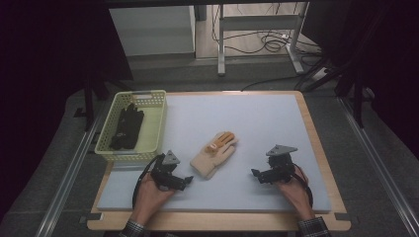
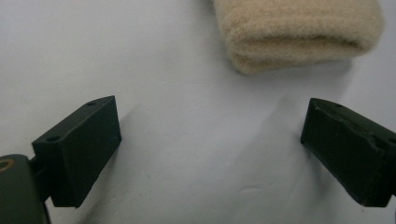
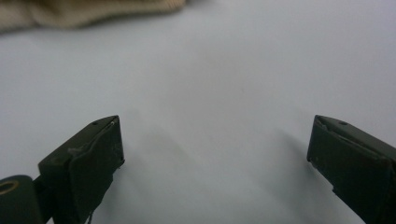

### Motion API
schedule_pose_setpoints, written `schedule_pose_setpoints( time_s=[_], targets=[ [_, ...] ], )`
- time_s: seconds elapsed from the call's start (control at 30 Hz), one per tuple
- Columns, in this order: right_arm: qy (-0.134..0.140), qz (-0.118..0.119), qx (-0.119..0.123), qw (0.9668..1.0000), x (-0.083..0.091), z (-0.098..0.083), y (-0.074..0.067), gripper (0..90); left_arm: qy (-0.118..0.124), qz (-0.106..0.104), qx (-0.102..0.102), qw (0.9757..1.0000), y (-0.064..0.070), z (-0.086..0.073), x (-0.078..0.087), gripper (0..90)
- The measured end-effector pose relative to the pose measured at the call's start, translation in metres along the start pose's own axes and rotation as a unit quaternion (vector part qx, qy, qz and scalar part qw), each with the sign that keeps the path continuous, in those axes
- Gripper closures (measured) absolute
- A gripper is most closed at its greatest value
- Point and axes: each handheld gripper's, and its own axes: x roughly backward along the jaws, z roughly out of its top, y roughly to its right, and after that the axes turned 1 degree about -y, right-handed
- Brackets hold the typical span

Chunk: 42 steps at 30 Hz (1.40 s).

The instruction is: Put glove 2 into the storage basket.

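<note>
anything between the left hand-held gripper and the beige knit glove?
Nothing. The left gripper view shows only bare pale grey mat between the open left hand-held gripper and the cuff of the beige knit glove.

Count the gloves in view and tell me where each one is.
2, possibly more. A beige glove lies on the mat between both tools. A black glove lies in the yellow basket; it may be a stacked pair.
</note>
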Motion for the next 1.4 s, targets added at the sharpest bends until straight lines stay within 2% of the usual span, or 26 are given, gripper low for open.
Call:
schedule_pose_setpoints(
  time_s=[0.53, 0.7, 0.8, 0.97, 1.13, 1.4],
  targets=[
    [0.003, -0.005, 0.005, 1.0, -0.001, -0.003, -0.001, 2.4, -0.004, -0.008, -0.007, 0.9999, 0.0, 0.001, 0.0, 2.3],
    [0.003, -0.006, 0.005, 1.0, -0.001, -0.003, -0.001, 2.4, -0.011, -0.009, -0.012, 0.9998, 0.001, 0.004, 0.002, 2.3],
    [0.003, -0.006, 0.005, 1.0, -0.001, -0.003, -0.001, 2.5, -0.008, -0.013, -0.015, 0.9998, 0.002, 0.007, 0.005, 1.1],
    [0.003, -0.006, 0.006, 1.0, -0.001, -0.003, -0.001, 2.5, 0.0, -0.027, -0.016, 0.9995, 0.005, 0.019, 0.009, 0.0],
    [0.004, -0.006, 0.006, 1.0, -0.001, -0.003, -0.001, 2.6, 0.003, -0.043, -0.014, 0.999, 0.009, 0.035, 0.005, 0.0],
    [0.005, -0.006, 0.006, 1.0, -0.001, -0.003, -0.001, 2.7, -0.01, -0.032, -0.031, 0.9989, 0.017, 0.07, -0.01, 0.0]
  ],
)
